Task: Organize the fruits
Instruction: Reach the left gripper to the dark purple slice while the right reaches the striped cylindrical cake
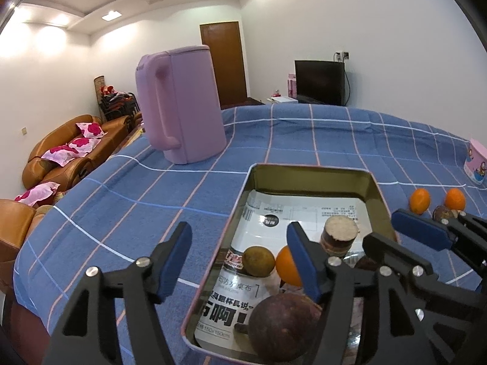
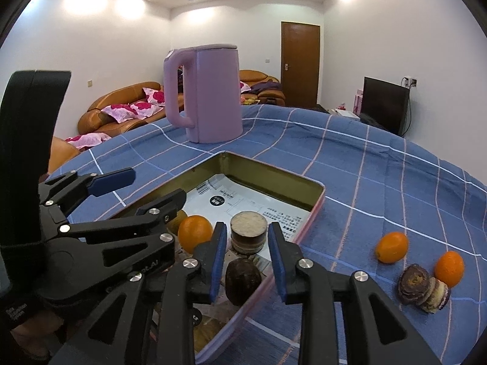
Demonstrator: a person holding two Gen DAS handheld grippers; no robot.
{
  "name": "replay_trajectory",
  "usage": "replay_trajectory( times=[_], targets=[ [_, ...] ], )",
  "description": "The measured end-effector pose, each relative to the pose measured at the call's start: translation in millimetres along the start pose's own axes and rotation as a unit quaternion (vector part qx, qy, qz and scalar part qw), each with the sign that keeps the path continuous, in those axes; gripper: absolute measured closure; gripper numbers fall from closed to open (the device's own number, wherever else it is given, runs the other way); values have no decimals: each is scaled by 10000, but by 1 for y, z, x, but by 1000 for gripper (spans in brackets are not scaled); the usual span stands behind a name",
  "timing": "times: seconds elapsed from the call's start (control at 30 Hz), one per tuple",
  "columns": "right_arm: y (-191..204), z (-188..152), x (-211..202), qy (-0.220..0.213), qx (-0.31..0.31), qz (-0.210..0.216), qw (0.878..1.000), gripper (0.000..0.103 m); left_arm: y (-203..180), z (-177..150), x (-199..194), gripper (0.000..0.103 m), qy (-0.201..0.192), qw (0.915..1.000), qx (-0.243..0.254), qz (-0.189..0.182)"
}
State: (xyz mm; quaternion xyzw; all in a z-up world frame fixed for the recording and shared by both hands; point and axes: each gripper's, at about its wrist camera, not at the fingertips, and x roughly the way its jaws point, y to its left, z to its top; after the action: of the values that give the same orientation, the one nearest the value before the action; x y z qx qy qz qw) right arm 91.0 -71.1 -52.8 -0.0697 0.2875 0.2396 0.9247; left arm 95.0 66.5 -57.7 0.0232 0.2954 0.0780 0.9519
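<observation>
A rectangular metal tin (image 1: 310, 172) (image 2: 316, 206) lined with printed paper sits on the blue checked tablecloth. Inside lie an orange (image 1: 286, 266) (image 2: 194, 232), a greenish-brown round fruit (image 1: 258, 261), a dark purple fruit (image 1: 284, 325), a cut brown stub (image 1: 339, 235) (image 2: 248, 234) and a dark ridged fruit (image 2: 243, 281). Outside, to the right, lie two oranges (image 2: 391, 247) (image 2: 449, 268) and a brown cut piece (image 2: 423, 287). My left gripper (image 1: 239, 258) is open over the tin's left rim. My right gripper (image 2: 247, 261) is open and empty above the ridged fruit.
A lilac kettle (image 1: 179, 103) (image 2: 207, 94) stands behind the tin. A pink patterned cup (image 1: 476, 164) is at the table's right edge. Sofas with pink cushions (image 1: 73, 146), a door and a TV stand beyond the table.
</observation>
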Motion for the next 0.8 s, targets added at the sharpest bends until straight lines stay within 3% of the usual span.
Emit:
replay_trajectory(
  times=[0.23,0.43,0.67,0.8],
  targets=[
    [-22,-9,-20,-125,93,-250,9996,63,-25,5,-17,30,-193,9995,174,-164],
    [-71,-26,-48,-126,402,-747,9963,63,-58,5,-24,30,-220,9981,392,-416],
    [-136,-40,-62,166,999,-1517,9832,63,-107,6,-28,29,-204,9937,766,-789],
    [-149,-39,-54,362,1172,-1506,9809,63,-125,6,-29,26,-240,9918,933,-836]
  ],
)
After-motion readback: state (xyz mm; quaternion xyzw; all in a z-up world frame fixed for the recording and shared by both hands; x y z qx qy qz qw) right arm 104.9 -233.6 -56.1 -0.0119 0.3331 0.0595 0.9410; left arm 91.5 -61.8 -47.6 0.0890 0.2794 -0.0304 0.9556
